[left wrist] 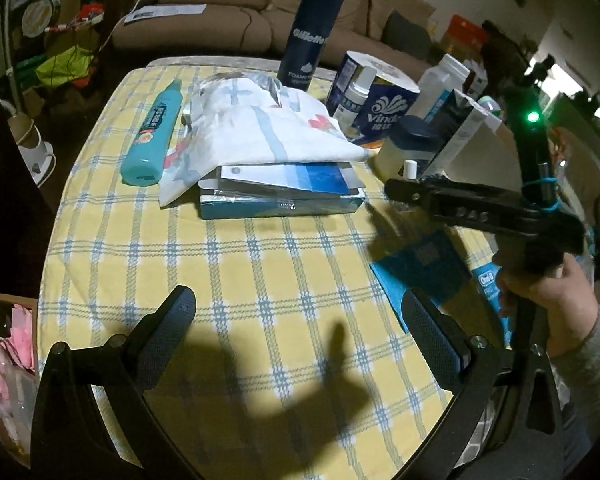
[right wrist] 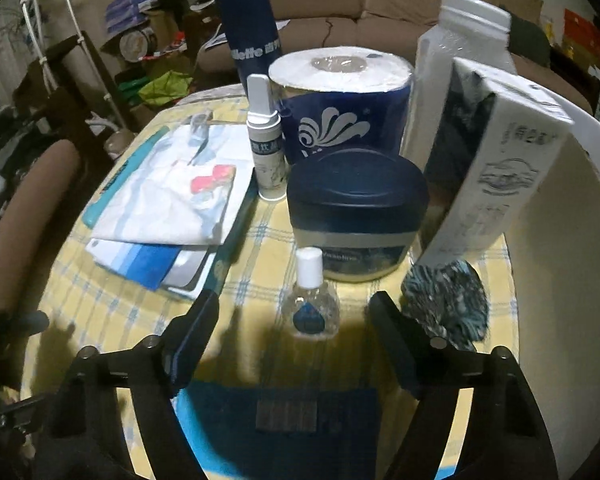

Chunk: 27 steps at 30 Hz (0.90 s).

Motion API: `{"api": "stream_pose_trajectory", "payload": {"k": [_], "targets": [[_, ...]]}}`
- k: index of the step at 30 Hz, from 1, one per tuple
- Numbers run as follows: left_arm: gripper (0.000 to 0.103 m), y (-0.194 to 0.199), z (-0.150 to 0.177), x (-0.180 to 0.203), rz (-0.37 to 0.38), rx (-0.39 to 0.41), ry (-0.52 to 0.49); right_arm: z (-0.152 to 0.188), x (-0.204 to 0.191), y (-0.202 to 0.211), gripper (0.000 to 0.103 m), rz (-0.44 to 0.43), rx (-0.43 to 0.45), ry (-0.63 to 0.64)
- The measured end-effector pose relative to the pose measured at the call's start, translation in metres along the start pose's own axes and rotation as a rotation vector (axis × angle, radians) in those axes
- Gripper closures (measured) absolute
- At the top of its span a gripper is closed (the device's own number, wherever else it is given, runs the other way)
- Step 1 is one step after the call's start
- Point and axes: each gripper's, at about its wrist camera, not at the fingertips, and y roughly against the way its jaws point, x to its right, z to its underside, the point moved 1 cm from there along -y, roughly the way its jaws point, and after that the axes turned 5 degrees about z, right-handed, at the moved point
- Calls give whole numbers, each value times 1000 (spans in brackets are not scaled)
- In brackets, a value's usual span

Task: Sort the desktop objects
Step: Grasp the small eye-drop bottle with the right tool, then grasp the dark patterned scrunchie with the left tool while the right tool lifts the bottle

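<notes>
Left wrist view: left gripper [left wrist: 300, 332] jaws stand wide apart over bare checked cloth of the tabletop [left wrist: 260, 280], nothing between them. This view alone shows the teal bottle [left wrist: 152, 136] lying flat at the left of the cloth, and the right gripper [left wrist: 404, 192] from the side, reaching in from the right with a hand [left wrist: 548, 296] on its handle below and a green light above. Its tip lies near the small clear bottle [left wrist: 409, 168], whose white cap alone shows here.

Right wrist view: right gripper [right wrist: 296, 336] jaws part-open; small clear bottle [right wrist: 310, 300] stands upright between them, and no pad touches it. Only this view shows a blue-and-white scrunchie [right wrist: 446, 304] just beside the right-hand finger, and a blue flat pack [right wrist: 284, 420] under the gripper.

Both views: Vaseline jar [right wrist: 358, 216] directly behind the small bottle; toilet roll [right wrist: 340, 100], white spray bottle [right wrist: 266, 148], Gillette can [left wrist: 310, 40], tall white bottle [right wrist: 460, 60], and a white carton [right wrist: 496, 160] leaning to the left. A folded printed cloth [left wrist: 268, 128] lies on stacked flat boxes [left wrist: 280, 196].

Pose: both grippers point steeply down toward the tabletop.
</notes>
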Motion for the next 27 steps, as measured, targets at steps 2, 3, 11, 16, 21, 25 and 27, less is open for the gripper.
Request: {"api": "stream_pose_trajectory", "payload": {"k": [2, 3, 11, 16, 21, 25, 27], "targets": [[0, -2, 0, 0, 6, 1, 5, 0, -2, -7, 34, 8, -13, 11], [0, -3, -1, 1, 8, 1, 7, 0, -3, -10, 35, 13, -17, 16], [0, -1, -2, 3, 12, 5, 14, 3, -6, -19, 64, 50, -29, 42], [0, 0, -2, 3, 11, 6, 14, 6, -11, -11, 70, 64, -12, 75], [0, 1, -2, 9, 19, 6, 14, 11, -17, 9, 70, 31, 14, 87], [0, -2, -7, 26, 30, 5, -1, 13, -10, 49, 70, -36, 57, 85], [0, -9, -12, 42, 46, 2, -16, 12, -3, 71, 70, -51, 76, 93]]}}
